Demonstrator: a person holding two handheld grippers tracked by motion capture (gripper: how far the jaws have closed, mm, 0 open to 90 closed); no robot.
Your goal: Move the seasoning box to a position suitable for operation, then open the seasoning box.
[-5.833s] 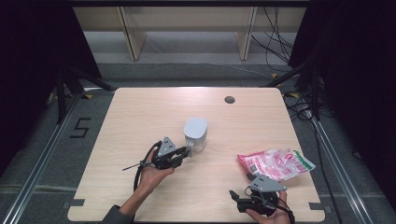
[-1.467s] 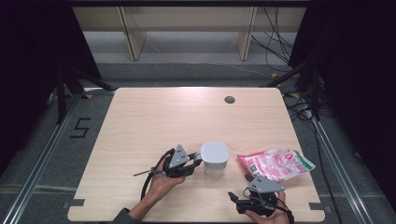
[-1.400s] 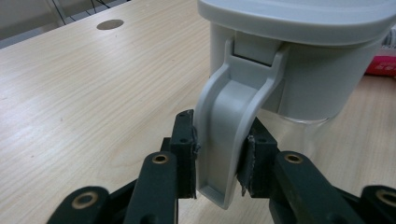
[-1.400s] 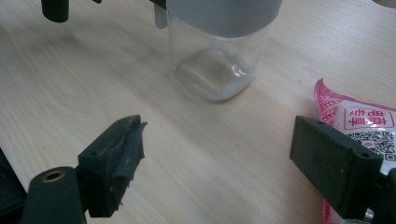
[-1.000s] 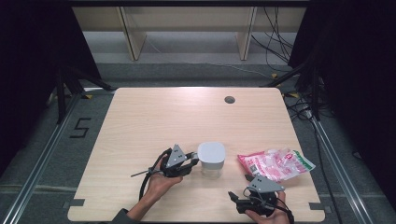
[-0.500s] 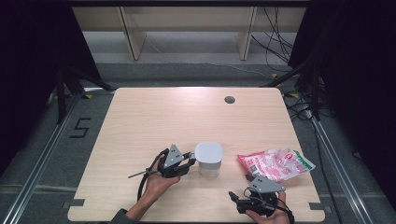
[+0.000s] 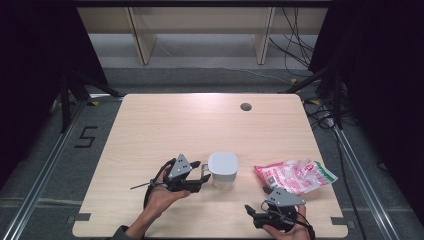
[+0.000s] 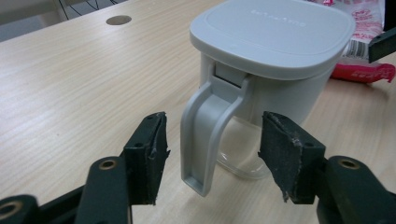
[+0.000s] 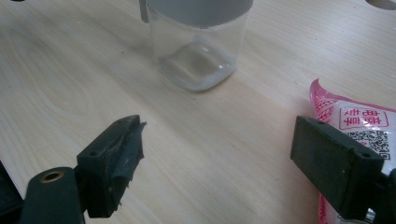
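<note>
Left gripper jaws just opened, spread; jug handle between pads, untouched. Jug right of it. Right gripper spread, empty.

The lidded jug travelled from mid-table toward the near edge, ending closer to the pink bag than where it began. The left gripper came along with it, moving rightward and nearer the person, clamped on the jug's handle. In the last half second its jaws were opening: the handle stood between the pads with a gap on each side, no longer pinched
</note>
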